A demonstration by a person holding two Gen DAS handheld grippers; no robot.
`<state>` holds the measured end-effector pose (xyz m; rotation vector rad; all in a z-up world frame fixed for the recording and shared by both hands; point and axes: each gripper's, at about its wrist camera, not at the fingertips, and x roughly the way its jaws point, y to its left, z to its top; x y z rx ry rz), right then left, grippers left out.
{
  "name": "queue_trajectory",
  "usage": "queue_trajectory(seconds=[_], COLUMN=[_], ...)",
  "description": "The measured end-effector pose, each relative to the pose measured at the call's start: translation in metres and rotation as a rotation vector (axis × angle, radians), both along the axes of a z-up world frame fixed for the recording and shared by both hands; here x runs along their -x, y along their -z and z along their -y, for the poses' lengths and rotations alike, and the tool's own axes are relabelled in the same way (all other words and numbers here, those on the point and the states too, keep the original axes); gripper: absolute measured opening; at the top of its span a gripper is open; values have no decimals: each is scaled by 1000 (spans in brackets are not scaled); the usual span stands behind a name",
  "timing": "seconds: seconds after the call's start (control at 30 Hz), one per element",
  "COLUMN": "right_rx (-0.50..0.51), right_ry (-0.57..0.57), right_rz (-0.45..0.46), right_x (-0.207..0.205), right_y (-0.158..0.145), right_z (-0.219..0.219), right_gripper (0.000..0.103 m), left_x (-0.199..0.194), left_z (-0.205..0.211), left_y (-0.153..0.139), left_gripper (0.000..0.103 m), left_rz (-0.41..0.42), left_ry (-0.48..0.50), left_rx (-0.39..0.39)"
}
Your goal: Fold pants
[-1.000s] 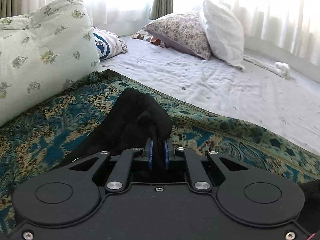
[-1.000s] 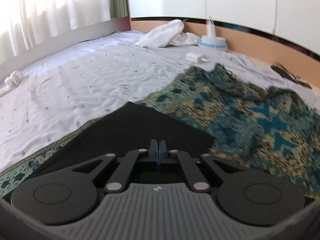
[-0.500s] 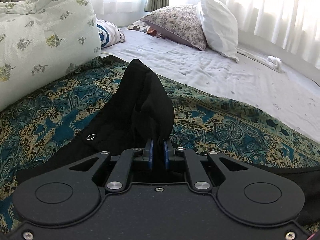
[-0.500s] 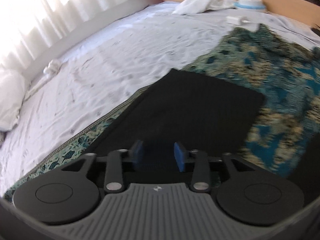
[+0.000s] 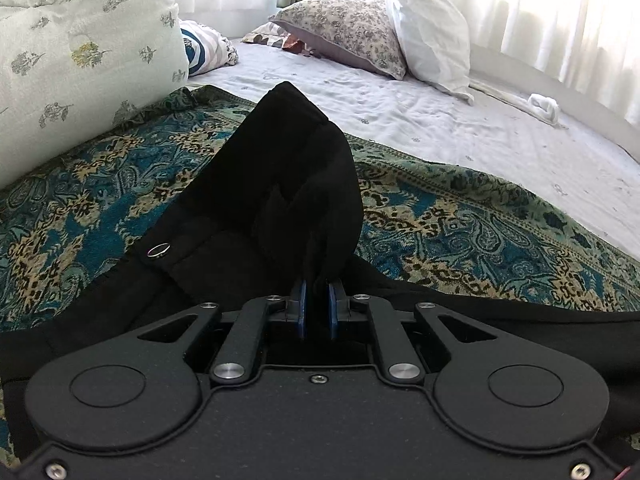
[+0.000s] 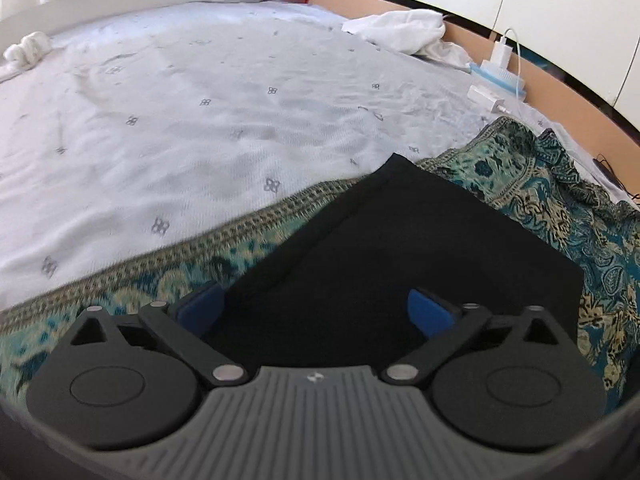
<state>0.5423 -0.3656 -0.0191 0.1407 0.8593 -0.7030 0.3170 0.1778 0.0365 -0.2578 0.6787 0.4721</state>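
Black pants (image 5: 280, 184) lie on a teal and gold patterned cloth (image 5: 480, 232) on the bed. My left gripper (image 5: 317, 300) is shut on a bunched fold of the waist end, which stands up in a peak; a metal button (image 5: 159, 249) shows to its left. In the right wrist view the leg end of the pants (image 6: 400, 248) lies flat on the cloth (image 6: 560, 200). My right gripper (image 6: 316, 312) is wide open just above the leg fabric, holding nothing.
A large floral pillow (image 5: 72, 52) stands at left, more pillows (image 5: 400, 28) at the back. The white sheet (image 6: 200, 112) spreads beyond the cloth. White clothing (image 6: 404, 32), a charger and small boxes (image 6: 496, 76) sit by the wooden bed edge.
My right gripper let go of the pants leg and opened wide, leaving it flat. My left gripper drew the held waist fold further over the cloth.
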Motion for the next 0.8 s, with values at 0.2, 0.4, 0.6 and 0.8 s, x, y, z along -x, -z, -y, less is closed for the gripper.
queue_trajectory(seconds=[0.2, 0.4, 0.6, 0.8], right_rx=[-106, -105, -182, -241], right_ry=[43, 32, 15, -35], right_rz=[12, 34, 122, 205], right_x=[-1, 20, 81, 163], right_y=[2, -22, -49, -74], right_z=[20, 19, 52, 83], right_gripper=[89, 4, 3, 3], left_x=[-3, 3, 20, 51], left_z=[3, 2, 6, 18], left_y=[4, -3, -25, -47], left_gripper=[11, 11, 10, 10], left_rz=[2, 14, 35, 55], left_ry=[1, -16, -28, -18], left_rx=[-23, -6, -3, -11])
